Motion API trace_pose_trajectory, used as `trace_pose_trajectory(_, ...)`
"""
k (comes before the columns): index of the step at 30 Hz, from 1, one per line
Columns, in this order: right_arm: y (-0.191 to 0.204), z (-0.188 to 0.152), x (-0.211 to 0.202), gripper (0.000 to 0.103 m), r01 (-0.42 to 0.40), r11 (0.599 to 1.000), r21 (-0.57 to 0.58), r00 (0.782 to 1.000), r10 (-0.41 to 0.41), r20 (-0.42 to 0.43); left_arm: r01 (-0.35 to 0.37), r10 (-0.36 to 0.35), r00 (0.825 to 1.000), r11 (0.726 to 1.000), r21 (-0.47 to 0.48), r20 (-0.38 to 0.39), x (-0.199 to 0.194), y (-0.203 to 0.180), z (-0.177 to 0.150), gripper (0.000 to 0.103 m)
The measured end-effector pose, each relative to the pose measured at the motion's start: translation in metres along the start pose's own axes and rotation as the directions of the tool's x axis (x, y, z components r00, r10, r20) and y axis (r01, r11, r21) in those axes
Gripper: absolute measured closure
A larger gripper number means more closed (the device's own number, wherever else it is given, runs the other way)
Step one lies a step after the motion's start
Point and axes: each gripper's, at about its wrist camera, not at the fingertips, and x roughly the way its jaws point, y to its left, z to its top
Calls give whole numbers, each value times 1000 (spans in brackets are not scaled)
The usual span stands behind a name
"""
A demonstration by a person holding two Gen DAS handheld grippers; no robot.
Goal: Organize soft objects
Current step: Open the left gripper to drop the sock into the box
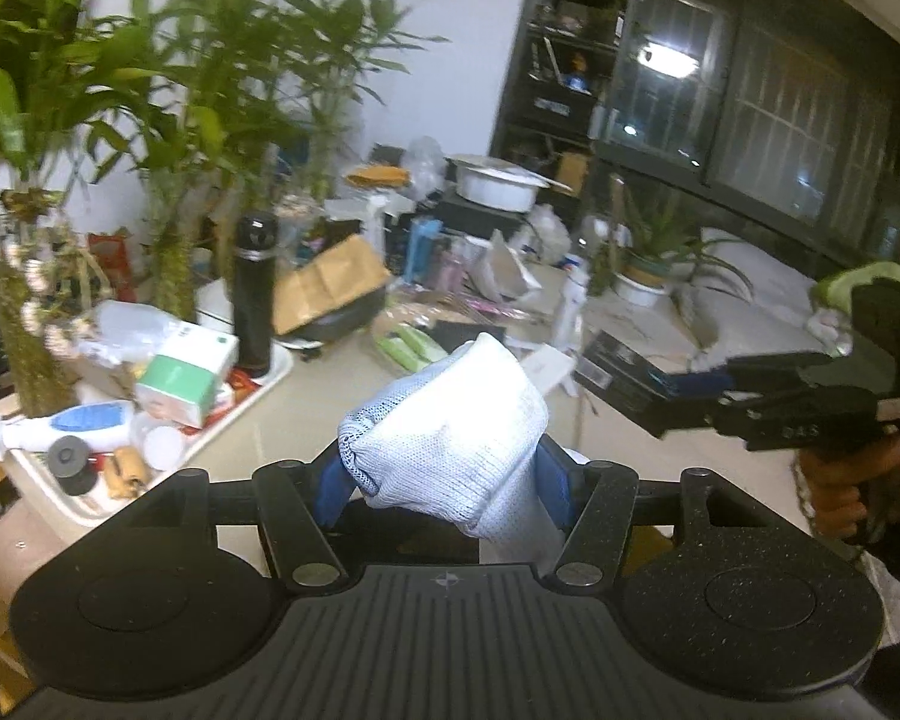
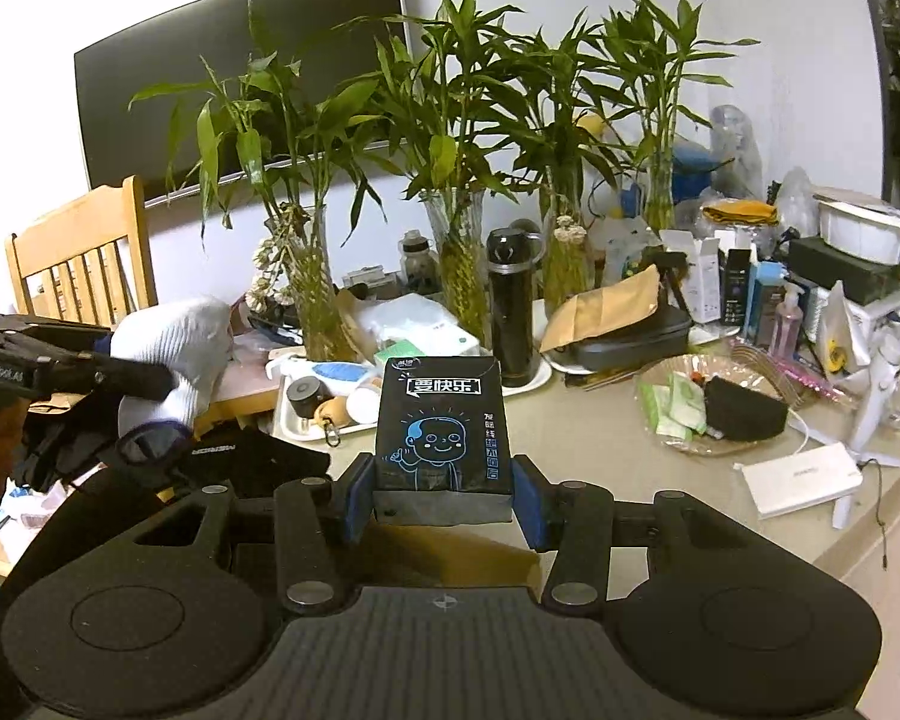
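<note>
The left tool (image 1: 447,483) is clamped on a white knitted glove (image 1: 450,444), whose bunched fabric bulges up and forward from between the blue pads (image 1: 330,489) and is held clear above the desk (image 1: 306,414). In the right wrist view the same glove (image 2: 174,348) shows at about nine o'clock, gripped by the left tool (image 2: 150,384) beside a wooden chair (image 2: 84,252).

The right tool (image 2: 444,498) is clamped on a black tissue pack (image 2: 441,426) printed with a blue cartoon face; the pack stands upright between the pads (image 2: 528,498), touching both, lifted off the desk (image 2: 600,456). From the left wrist view the right tool (image 1: 690,387) enters at three o'clock with a hand (image 1: 852,480) under it; the pack itself cannot be made out there.

Beyond the pack, at twelve o'clock, stands a black flask (image 2: 513,306) among vases of bamboo (image 2: 456,138). At two o'clock sits a glass dish (image 2: 714,402) holding green packets and a dark cloth, with a white box (image 2: 801,477) near it.
</note>
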Motion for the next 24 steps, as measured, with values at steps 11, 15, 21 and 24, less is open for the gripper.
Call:
trace_pose_trajectory(11, -14, -6, -9, 52, 50, 997, 54, 999, -50, 7, 105, -92, 990, 986, 127, -107, 34, -57, -16, 42)
trace_pose_trajectory(15, -13, -11, -10, 52, 47, 997, 61, 999, -48, 3, 84, -47, 989, 957, 277, -139, 50, -83, -31, 39)
trace_pose_trajectory(21, -13, -19, -13, 52, 47, 996, 71, 999, -47, -6, 112, -64, 987, 935, 335, -150, 53, -88, -44, 21)
trace_pose_trajectory(24, -13, -22, -13, 52, 47, 996, 79, 999, -46, -13, 124, -86, 986, 948, 294, -140, 45, -82, -41, 21)
